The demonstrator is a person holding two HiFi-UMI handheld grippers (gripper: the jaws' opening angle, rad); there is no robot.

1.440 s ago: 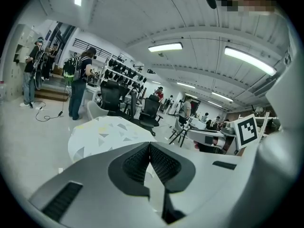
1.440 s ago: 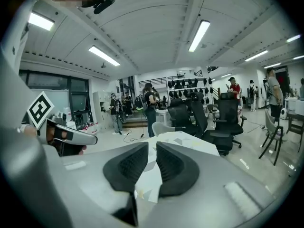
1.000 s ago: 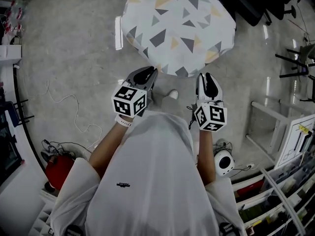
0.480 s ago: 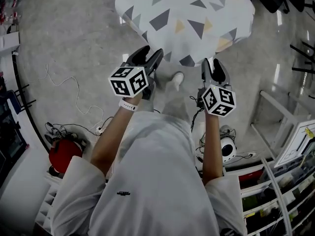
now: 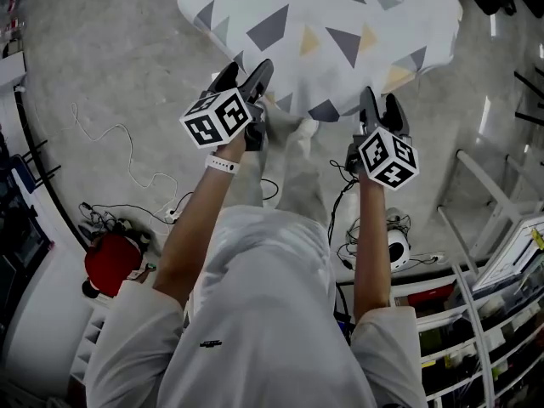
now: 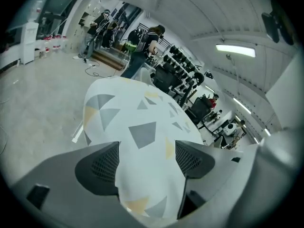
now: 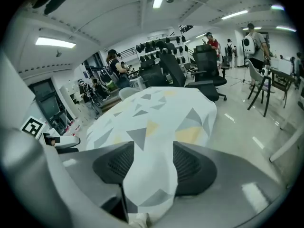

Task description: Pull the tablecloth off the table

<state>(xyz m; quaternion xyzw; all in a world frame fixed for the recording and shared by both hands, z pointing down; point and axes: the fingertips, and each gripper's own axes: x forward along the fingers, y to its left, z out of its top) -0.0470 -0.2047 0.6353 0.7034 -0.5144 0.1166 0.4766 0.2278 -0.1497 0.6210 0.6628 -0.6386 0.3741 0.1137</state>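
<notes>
Much floor (image 5: 110, 75) around tablecloth (image 5: 323, 15) edge

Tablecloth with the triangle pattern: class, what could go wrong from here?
The left gripper and right gripper have just been opening their jaws, the white tablecloth with grey and yellow triangles between them, unclamped. Risk one: either may close on too little hem and slip. Risk two: uneven pulls could bunch the cloth.
</notes>
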